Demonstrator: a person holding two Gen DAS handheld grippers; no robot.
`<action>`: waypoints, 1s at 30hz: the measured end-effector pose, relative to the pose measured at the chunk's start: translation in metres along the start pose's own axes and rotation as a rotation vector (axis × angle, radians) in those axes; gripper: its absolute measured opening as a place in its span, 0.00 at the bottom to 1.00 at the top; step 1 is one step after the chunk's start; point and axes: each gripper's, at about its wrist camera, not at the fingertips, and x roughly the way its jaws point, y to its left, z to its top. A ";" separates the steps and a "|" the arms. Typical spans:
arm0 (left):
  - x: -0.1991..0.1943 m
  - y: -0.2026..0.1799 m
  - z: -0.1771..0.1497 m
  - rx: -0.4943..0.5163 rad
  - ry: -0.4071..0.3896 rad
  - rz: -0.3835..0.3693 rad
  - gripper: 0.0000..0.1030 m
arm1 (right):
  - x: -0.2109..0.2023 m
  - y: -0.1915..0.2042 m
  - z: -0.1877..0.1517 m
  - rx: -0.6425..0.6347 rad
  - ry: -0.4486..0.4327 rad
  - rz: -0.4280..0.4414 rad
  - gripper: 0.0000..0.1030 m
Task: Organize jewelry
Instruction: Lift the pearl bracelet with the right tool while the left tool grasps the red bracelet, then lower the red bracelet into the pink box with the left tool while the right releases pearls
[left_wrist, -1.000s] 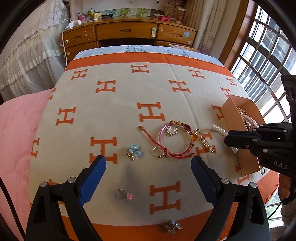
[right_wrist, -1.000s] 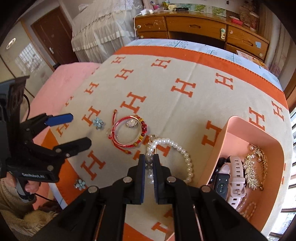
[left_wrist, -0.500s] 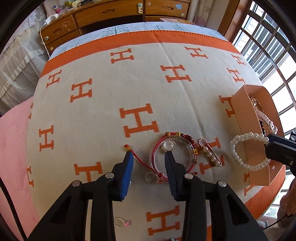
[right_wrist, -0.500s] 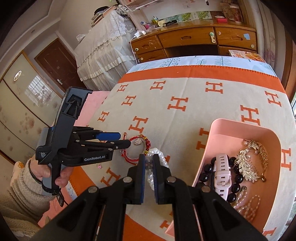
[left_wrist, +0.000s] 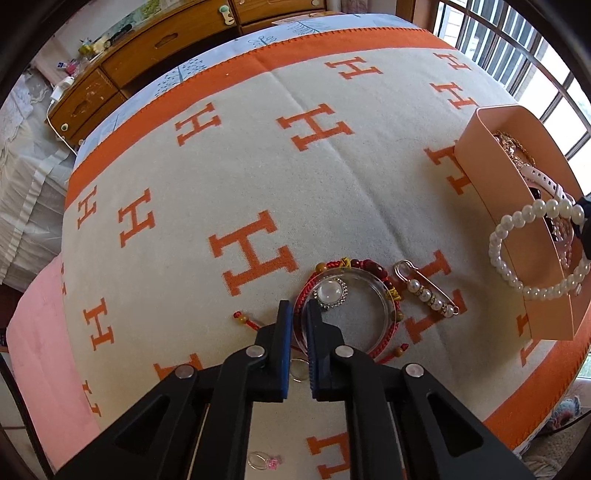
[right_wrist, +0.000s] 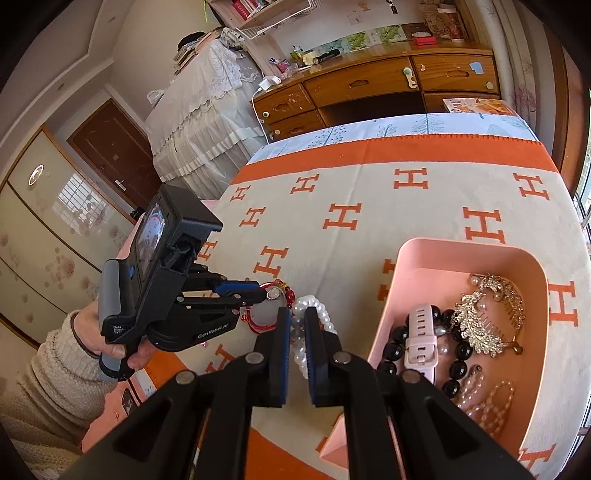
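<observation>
Black hand-held gripper (right_wrist: 268, 293) with blue pads, silver screws, white "GenRobot.AI" lettering; cream knit sleeve (right_wrist: 48, 373)

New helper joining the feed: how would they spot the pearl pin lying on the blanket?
Find the pink box at the blanket's edge. Between it and the clear bangle lies the pearl pin: a straight metal safety pin carrying one short row of pearls, unlike the looped bracelets around it.

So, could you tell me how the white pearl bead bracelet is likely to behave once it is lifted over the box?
The white pearl bead bracelet probably stays floppy: it droops as a loop from the right gripper. Its round glossy beads may slip between the fingers, and it looks likely to swing above the pink box.
</observation>
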 end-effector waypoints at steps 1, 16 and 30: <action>-0.001 -0.001 0.001 -0.007 0.000 -0.007 0.04 | -0.002 -0.001 0.000 0.006 -0.007 0.001 0.07; -0.086 -0.013 0.003 -0.150 -0.182 -0.152 0.03 | -0.082 -0.005 -0.003 0.070 -0.220 -0.020 0.07; -0.089 -0.118 0.036 -0.030 -0.191 -0.298 0.04 | -0.108 -0.047 -0.033 0.177 -0.248 -0.191 0.07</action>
